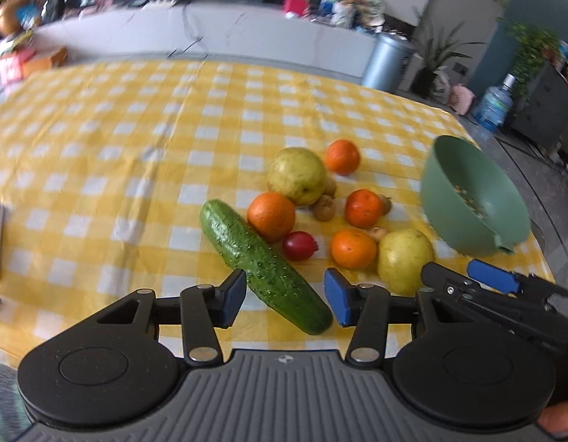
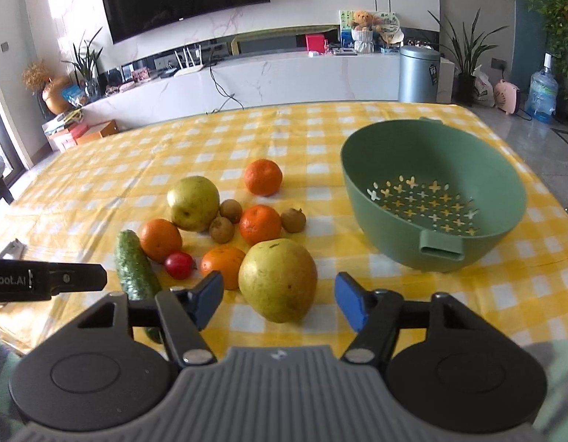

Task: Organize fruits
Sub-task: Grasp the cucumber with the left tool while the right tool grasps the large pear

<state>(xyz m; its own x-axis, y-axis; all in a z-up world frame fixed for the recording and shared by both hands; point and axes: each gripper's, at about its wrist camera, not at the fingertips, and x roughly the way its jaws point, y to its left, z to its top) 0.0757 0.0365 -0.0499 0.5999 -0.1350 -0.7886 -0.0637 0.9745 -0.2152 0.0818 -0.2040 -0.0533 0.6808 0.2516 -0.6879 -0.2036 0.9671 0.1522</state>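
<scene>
Both hand-held grippers are hovering low over the yellow checked tabletop [image 2: 320, 125] with nothing picked up yet, so the sorting appears to be at its opening step: the green colander bowl [image 2: 431, 199] is standing empty on the right, well apart from the cluster of produce. The left hand-held gripper [image 1: 285, 300] is spread wide, its blue pads lying either side of the near end of the cucumber [image 1: 263, 265] without pressing on it. The right hand-held gripper [image 2: 280, 300] is likewise released, its jaws flanking the big yellow-green pear [image 2: 277, 280] but not touching it. Behind are lying a second pear [image 2: 193, 202], four oranges [image 2: 260, 224], a small red fruit [image 2: 179, 265] and three little brown fruits [image 2: 222, 229], all packed close together. The next move probably calls for the right jaws closing squarely on the near pear, across its widest part since it is round and smooth, then lifting clear of the orange touching its left side and carrying it right to the bowl. The cucumber, a vegetable, may be meant to stay out.
</scene>
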